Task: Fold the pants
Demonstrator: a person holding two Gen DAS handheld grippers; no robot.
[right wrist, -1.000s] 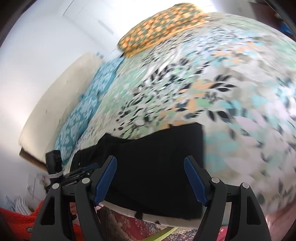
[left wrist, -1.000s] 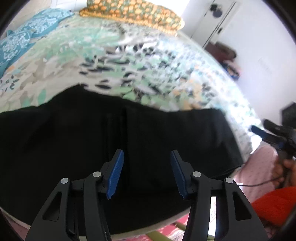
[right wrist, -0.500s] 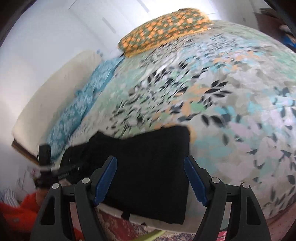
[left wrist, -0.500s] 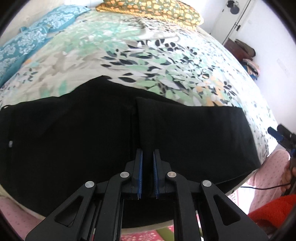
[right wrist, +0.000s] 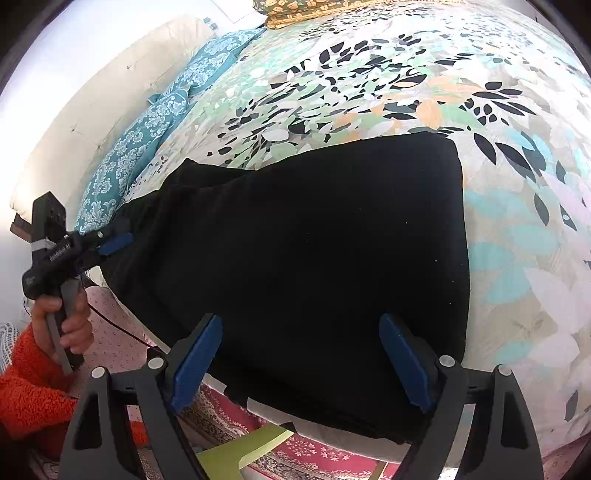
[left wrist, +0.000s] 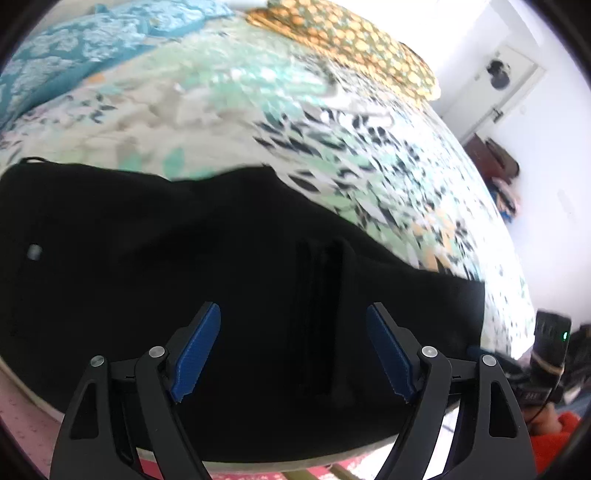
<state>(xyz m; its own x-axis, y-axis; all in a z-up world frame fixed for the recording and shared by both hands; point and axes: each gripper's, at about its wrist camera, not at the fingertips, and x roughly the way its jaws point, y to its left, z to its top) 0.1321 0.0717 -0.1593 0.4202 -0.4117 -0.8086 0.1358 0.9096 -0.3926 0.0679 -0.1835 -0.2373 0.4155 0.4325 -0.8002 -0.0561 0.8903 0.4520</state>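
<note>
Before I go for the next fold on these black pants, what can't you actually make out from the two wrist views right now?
- Layer count of the pants: black cloth shows no seams, right wrist view.
- Pants' near edge: hangs over the bed edge, behind the left gripper, left wrist view.
- Bedspread detail: motion-blurred, left wrist view.
- Small pale spot on the cloth: too small to identify.

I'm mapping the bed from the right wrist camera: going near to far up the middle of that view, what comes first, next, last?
Right tongs, open → black pants lying flat → floral bedspread → orange patterned pillow at the far edge.
</note>
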